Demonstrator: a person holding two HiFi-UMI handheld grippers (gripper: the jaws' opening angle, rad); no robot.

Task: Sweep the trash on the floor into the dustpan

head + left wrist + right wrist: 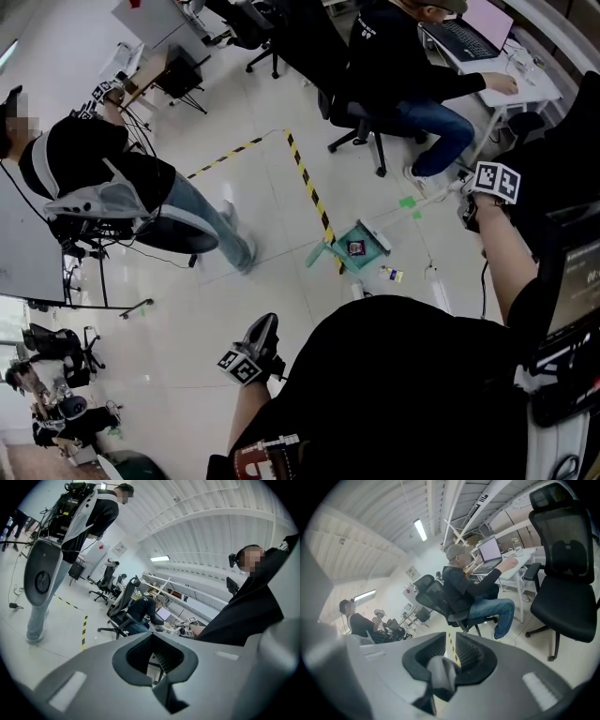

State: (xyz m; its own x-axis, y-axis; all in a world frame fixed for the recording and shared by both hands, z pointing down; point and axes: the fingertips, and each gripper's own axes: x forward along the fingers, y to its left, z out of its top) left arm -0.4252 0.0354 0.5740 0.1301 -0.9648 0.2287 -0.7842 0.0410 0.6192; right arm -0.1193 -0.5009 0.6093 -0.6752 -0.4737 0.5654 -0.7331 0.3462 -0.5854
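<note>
A teal dustpan (359, 247) lies on the pale floor beside the striped tape, with a small dark item inside it. Small bits of trash (392, 274) lie just in front of it. My right gripper (469, 199) is up at the right, shut on a pale broom handle (422, 200) that slants down-left toward the dustpan. That grey handle (440, 674) sits between the jaws in the right gripper view. My left gripper (265, 328) hangs low at centre-left, well short of the dustpan. In the left gripper view its jaws meet at the tips (152, 637) with nothing seen between them.
Yellow-black tape (309, 187) marks a corner on the floor. A seated person on a wheeled chair (375, 112) works at a desk behind the dustpan. Another person (122, 178) with gear stands at the left. A black office chair (565, 592) is close on the right.
</note>
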